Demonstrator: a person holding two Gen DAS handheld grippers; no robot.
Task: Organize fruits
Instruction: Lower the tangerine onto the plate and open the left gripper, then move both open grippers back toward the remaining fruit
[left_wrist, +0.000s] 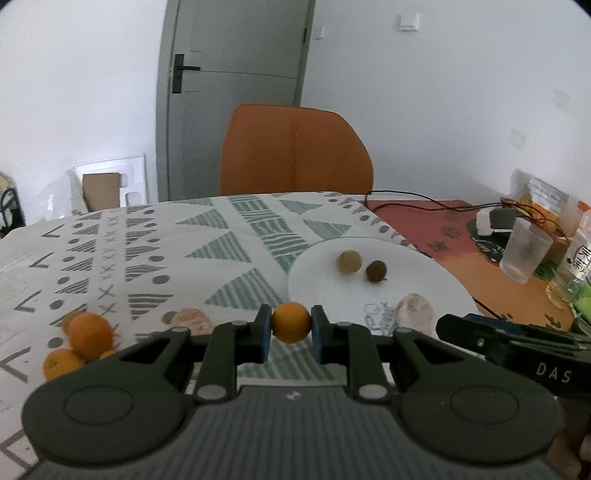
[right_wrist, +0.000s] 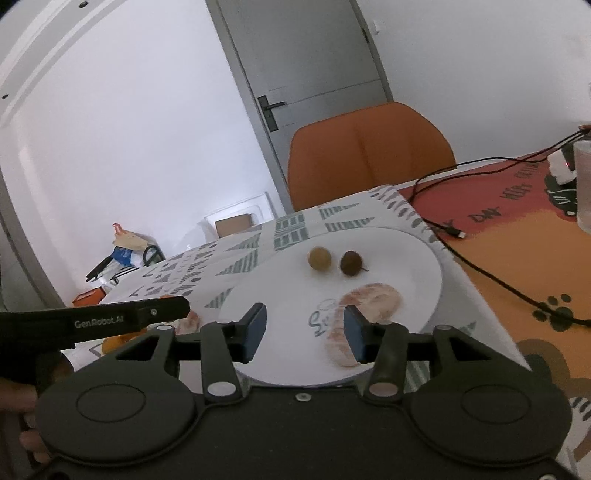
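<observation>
My left gripper (left_wrist: 291, 323) is shut on a small orange fruit (left_wrist: 291, 322), held above the patterned tablecloth just left of the white plate (left_wrist: 332, 291). The plate holds two small brown round fruits (left_wrist: 349, 261) (left_wrist: 376, 271) and a peeled pinkish citrus piece (left_wrist: 414, 312). Several oranges (left_wrist: 89, 334) and a peeled segment (left_wrist: 190, 319) lie on the cloth at the left. My right gripper (right_wrist: 302, 334) is open and empty above the plate's (right_wrist: 424, 280) near edge, its right finger over the peeled piece (right_wrist: 369, 302). The brown fruits (right_wrist: 319, 259) (right_wrist: 351, 263) lie beyond it.
An orange chair (left_wrist: 293, 155) stands behind the table. At the right are a clear glass (left_wrist: 524, 254), bottles (left_wrist: 576, 258), a white charger (left_wrist: 484, 221) and black cables (right_wrist: 480, 266) on an orange mat. The left gripper's body (right_wrist: 92, 321) shows left of the right one.
</observation>
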